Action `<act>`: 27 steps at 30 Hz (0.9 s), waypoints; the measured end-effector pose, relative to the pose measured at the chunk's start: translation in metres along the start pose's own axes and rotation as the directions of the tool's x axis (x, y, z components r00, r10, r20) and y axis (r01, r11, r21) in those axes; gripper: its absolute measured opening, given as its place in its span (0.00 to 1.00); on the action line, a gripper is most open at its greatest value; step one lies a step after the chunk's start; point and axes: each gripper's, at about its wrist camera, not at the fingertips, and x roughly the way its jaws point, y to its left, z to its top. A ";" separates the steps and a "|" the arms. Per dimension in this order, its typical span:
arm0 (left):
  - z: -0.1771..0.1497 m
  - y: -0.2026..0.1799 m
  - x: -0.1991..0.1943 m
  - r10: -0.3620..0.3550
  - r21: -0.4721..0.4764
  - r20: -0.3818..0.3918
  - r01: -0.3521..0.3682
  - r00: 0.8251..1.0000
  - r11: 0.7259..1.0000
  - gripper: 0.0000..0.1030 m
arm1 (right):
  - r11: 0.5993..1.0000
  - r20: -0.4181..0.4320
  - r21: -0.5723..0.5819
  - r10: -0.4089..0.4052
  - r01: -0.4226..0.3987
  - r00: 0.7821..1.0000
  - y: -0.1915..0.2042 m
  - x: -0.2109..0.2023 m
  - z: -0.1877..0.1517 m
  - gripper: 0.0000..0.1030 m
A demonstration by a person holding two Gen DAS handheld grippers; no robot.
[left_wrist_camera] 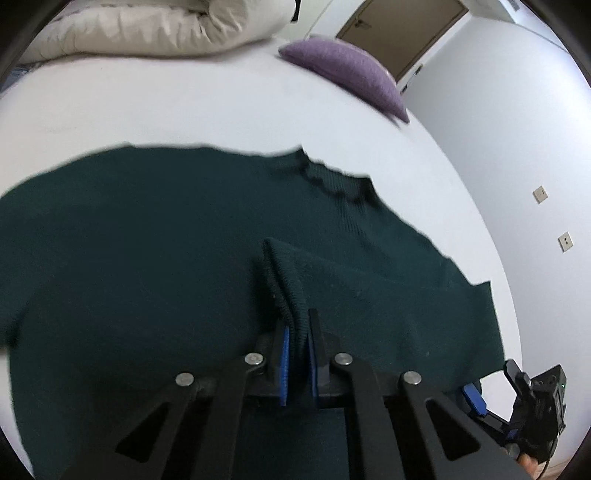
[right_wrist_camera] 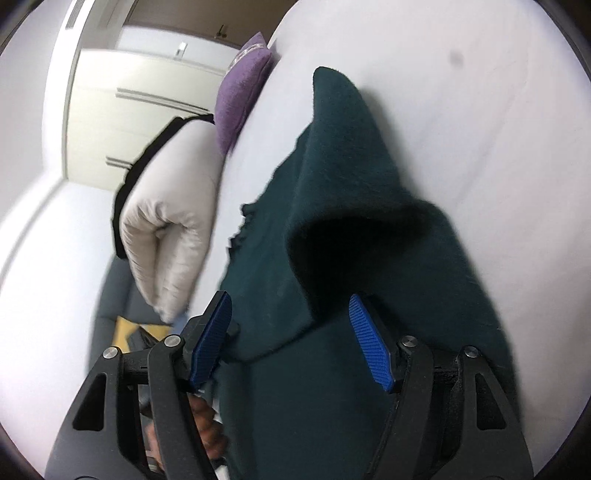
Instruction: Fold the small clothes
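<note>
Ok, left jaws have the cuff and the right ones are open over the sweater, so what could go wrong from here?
The left gripper pinches only the ribbed cuff; a pull might stretch it or slip off. The right gripper stands open over a loose raised fold of the green sweater; closing there may grab several layers.

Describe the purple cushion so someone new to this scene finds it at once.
Start from the white bed where the dark green sweater lies spread. Beyond the sweater's collar, at the bed's edge nearest the door, sits the purple cushion. It is the only purple thing; the nearby folded duvet is cream.
</note>
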 end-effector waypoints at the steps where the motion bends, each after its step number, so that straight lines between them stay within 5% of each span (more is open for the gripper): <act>1: 0.001 0.003 -0.004 -0.005 -0.004 0.014 0.005 1.000 1.000 0.09 | 1.000 -0.006 0.016 0.011 -0.011 1.000 -0.002 0.008 0.001 0.64; 6: 0.005 0.023 -0.013 0.016 -0.028 0.068 -0.014 0.998 1.000 0.09 | 0.993 0.065 0.114 0.006 -0.013 0.998 -0.011 0.025 0.018 0.58; 10: -0.001 0.043 -0.001 0.018 -0.064 0.058 -0.014 0.998 0.998 0.09 | 0.980 0.191 0.199 -0.031 -0.008 0.981 -0.037 0.008 0.035 0.25; 12: -0.004 0.044 -0.001 0.018 -0.056 0.072 -0.014 0.997 0.998 0.09 | 0.976 0.206 0.215 -0.015 -0.031 0.978 -0.048 0.005 0.039 0.19; 20: -0.011 0.040 -0.010 0.032 0.004 0.107 -0.033 0.994 0.999 0.09 | 0.982 0.209 0.190 -0.019 -0.021 0.978 -0.053 -0.002 0.036 0.22; 24: -0.010 0.041 -0.003 0.025 0.010 0.113 -0.027 0.993 1.000 0.09 | 0.988 0.136 0.061 -0.147 0.139 0.980 -0.017 -0.017 0.028 0.26; 27: -0.011 0.042 0.000 0.024 0.013 0.120 -0.026 0.992 1.000 0.09 | 0.957 0.206 -0.090 -0.251 0.274 0.946 0.024 -0.031 0.039 0.26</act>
